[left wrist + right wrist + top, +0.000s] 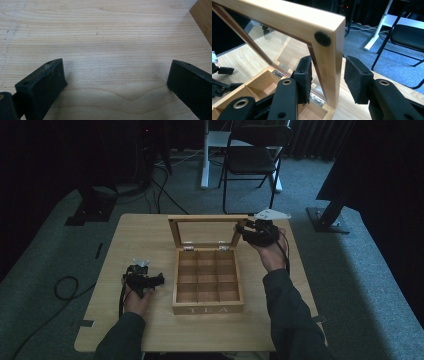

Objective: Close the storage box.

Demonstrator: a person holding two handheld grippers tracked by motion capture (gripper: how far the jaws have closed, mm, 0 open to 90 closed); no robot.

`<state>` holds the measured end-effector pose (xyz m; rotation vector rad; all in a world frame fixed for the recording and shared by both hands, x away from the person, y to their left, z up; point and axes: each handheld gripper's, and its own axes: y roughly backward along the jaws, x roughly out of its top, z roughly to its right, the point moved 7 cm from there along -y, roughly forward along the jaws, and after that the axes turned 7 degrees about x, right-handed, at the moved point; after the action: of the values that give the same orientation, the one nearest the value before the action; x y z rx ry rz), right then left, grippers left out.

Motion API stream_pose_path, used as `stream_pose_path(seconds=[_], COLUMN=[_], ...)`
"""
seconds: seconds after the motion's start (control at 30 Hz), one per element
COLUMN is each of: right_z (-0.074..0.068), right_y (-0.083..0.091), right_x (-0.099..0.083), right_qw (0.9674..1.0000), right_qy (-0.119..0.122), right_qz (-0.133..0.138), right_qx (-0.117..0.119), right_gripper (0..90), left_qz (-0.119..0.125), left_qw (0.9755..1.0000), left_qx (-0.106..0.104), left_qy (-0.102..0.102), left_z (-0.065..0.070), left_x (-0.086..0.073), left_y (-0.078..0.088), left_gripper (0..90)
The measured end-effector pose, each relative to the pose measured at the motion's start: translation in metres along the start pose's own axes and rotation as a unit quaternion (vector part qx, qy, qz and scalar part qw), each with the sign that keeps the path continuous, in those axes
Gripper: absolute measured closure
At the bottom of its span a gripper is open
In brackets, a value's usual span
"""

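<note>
Wooden lid (329, 62) stands upright, clasped by the raised right gripper (327, 75); left gripper (115, 82) rests spread.

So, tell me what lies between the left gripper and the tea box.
Only bare tabletop separates left gripper from tea box, per the high view.

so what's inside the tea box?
The tea box has wooden dividers forming small compartments; those that show look empty. The near wall hides the front row's floor, and the upright lid covers nothing.
</note>
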<state>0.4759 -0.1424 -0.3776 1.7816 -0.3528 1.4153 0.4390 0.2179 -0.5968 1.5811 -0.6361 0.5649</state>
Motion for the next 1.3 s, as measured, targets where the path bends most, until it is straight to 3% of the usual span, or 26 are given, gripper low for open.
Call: stream_pose_path(seconds=[0.13,0.43,1.3], right_z=[-0.003,-0.01,-0.032], right_y=[0.005,0.011,0.028], right_x=[0.001,-0.001,-0.014], right_qw=[0.9998,0.9993,0.9993], right_qy=[-0.019,-0.035,-0.035], right_qz=[-0.001,-0.007,-0.013], right_qx=[0.003,-0.005,-0.005], right_gripper=[57.5,57.6,54.8], left_qz=[0.0,0.001,0.0], left_qw=[1.0,1.0,1.0], left_qx=[0.0,0.0,0.001], left_qy=[0.001,0.001,0.002], left_z=[0.0,0.0,0.0], left_x=[0.0,0.0,0.0], left_y=[0.0,0.0,0.0], left_gripper=[1.6,1.6,1.6])
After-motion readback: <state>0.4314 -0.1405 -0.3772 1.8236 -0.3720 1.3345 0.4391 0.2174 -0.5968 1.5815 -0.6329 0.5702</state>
